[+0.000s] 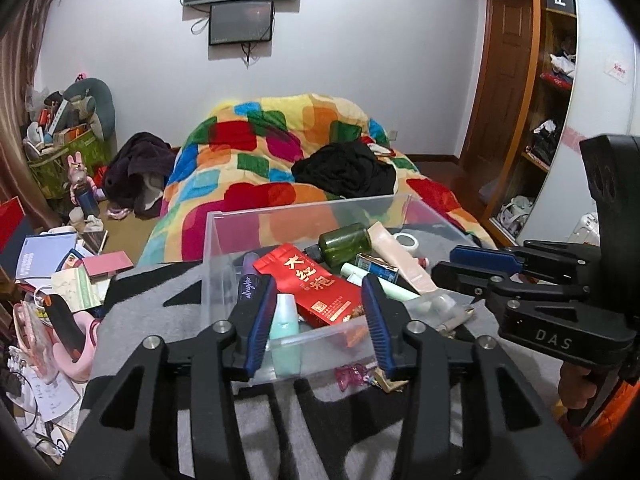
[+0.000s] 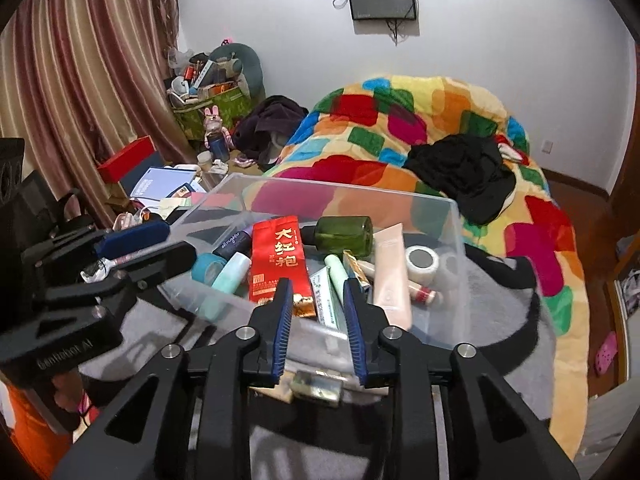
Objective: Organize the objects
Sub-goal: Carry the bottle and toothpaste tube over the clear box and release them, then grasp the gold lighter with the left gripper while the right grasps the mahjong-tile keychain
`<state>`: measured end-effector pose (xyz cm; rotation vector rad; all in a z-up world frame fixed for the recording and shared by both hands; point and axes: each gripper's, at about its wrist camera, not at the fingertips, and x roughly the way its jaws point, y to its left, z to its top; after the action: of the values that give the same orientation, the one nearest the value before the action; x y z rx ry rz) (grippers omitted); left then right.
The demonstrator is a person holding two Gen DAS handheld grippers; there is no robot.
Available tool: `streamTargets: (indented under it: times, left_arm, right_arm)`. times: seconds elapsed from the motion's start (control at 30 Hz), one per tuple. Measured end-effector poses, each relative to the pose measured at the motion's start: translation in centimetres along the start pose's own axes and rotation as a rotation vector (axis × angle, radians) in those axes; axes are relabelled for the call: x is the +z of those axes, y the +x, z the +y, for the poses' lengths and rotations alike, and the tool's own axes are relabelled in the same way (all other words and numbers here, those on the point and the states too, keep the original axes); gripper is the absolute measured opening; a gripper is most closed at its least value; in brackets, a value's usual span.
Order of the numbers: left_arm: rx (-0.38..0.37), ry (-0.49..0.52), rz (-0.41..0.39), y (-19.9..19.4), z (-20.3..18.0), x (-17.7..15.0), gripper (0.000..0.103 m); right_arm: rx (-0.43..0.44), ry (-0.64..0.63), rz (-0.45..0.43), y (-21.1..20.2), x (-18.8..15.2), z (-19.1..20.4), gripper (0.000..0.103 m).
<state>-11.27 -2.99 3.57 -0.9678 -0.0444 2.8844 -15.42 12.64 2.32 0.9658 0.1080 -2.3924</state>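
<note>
Hovering at the near rim of a clear bin (image 1: 224, 240), both grippers stand released, nothing between the fingers. Left gripper (image 1: 316, 312) frames a mint bottle (image 1: 285, 322) and red packet (image 1: 316, 284) inside the bin; right gripper (image 2: 316, 316) sits over the packet's lower end. Green bottle (image 2: 340, 236), pink tube (image 2: 390, 276) and tape roll (image 2: 422, 262) lie in the bin too. The bin rests on a grey mat (image 1: 152, 312) before the bed (image 1: 260, 152).

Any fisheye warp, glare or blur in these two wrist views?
Left wrist: strong barrel warp, the wooden shelf bows, corners vignetted black; clear bin sharp. Right wrist: same warp, curtain curves; faint sheen on the bin wall; no motion blur.
</note>
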Motion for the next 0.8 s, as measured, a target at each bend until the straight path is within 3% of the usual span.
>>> streamTargets:
  times: [0.2, 0.6, 0.8]
  left_arm:
    - [-0.023, 0.016, 0.01, -1.3, -0.7, -1.6, 0.057]
    - [-0.058, 0.036, 0.148, 0.8, -2.1, -6.5, 0.057]
    - [-0.092, 0.033, 0.179, 1.6, -2.7, -6.9, 0.057]
  right_arm:
    - [-0.002, 0.005, 0.0, -1.4, -1.6, -0.5, 0.03]
    - [-0.001, 0.031, 0.14, 2.5, -5.2, -0.3, 0.032]
    - [0.013, 0.051, 0.151, 3.4, -5.3, -0.6, 0.032]
